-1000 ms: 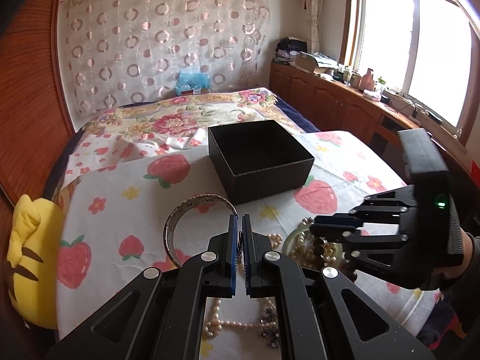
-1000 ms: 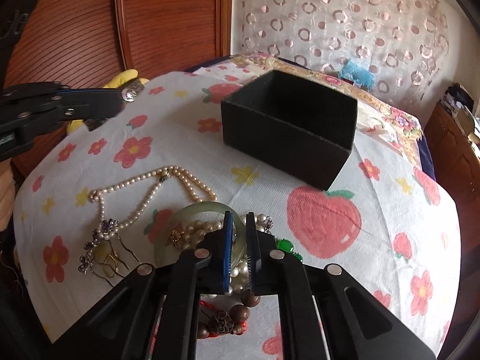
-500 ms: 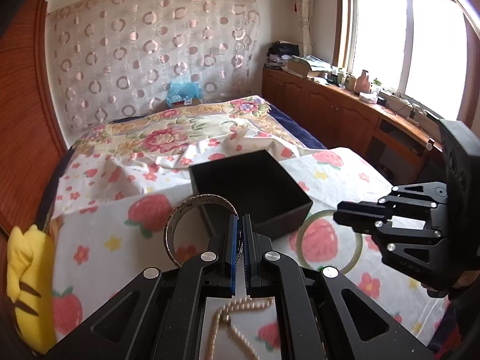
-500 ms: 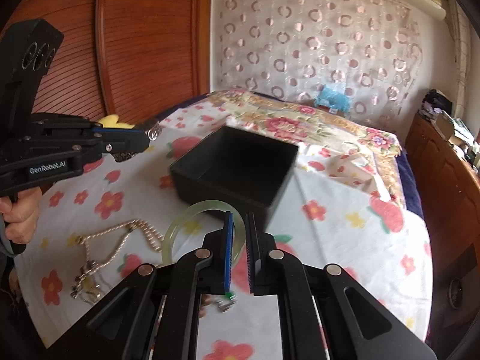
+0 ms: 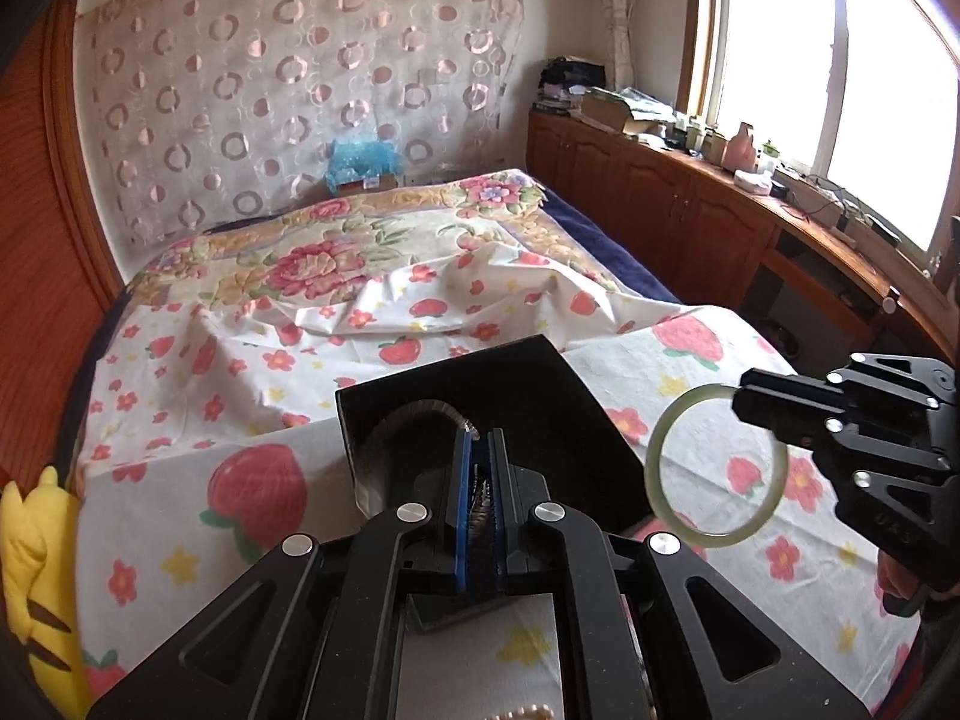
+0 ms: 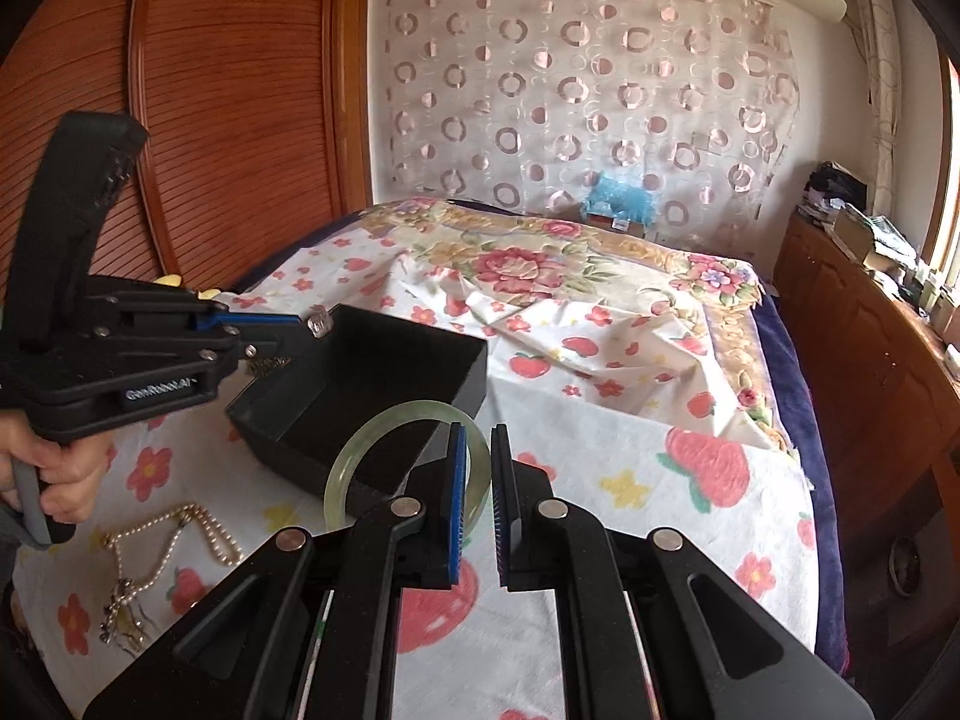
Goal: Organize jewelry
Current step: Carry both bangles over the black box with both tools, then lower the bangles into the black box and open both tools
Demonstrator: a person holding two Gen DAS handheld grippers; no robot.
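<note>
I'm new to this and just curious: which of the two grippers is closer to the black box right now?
Left. The left gripper holds a metal bangle over the black box, while the right gripper holds a green bangle beside it.

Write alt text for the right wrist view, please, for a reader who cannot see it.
The right gripper holds a pale green bangle just in front of an open black box on a strawberry-print cloth. At left, the left gripper holds a metal bracelet at the box's rim; a pearl necklace lies below.
</note>
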